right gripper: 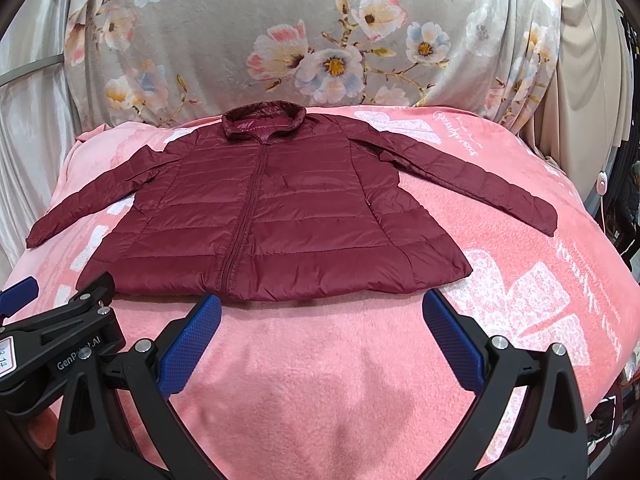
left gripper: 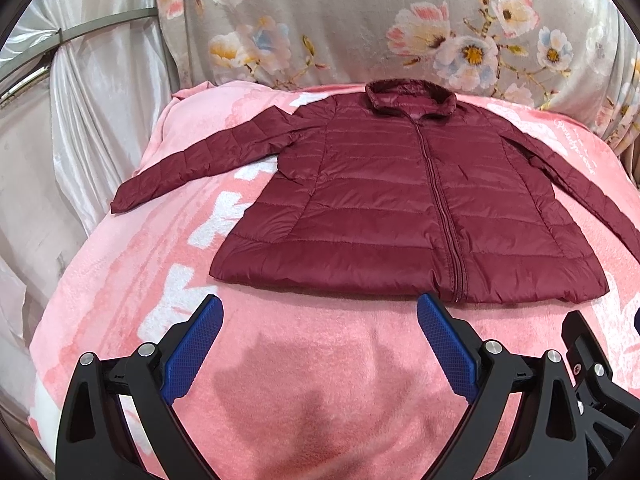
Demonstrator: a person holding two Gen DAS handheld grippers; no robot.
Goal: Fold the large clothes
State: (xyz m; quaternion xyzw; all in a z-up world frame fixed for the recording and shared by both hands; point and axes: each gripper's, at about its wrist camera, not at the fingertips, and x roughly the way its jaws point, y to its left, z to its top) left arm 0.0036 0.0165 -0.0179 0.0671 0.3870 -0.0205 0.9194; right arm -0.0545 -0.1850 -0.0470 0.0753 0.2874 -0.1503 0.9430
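A maroon quilted jacket [left gripper: 384, 200] lies flat and zipped on a pink blanket [left gripper: 304, 360], collar away from me, both sleeves spread outward. In the right wrist view the same jacket [right gripper: 280, 216] fills the middle, its hem just beyond the fingertips. My left gripper [left gripper: 320, 312] hovers open just short of the hem, blue pads [left gripper: 192, 352] wide apart, nothing between them. My right gripper [right gripper: 322, 308] is likewise open in front of the hem, empty. The left gripper's body [right gripper: 60, 344] shows at the lower left of the right wrist view.
A grey floral cloth [left gripper: 360, 28] rises behind the blanket like a backrest. Silvery curtains [left gripper: 80, 120] hang to the left. The pink blanket [right gripper: 520, 280] drops off at its left and right edges; dark clutter [right gripper: 628, 208] stands at the far right.
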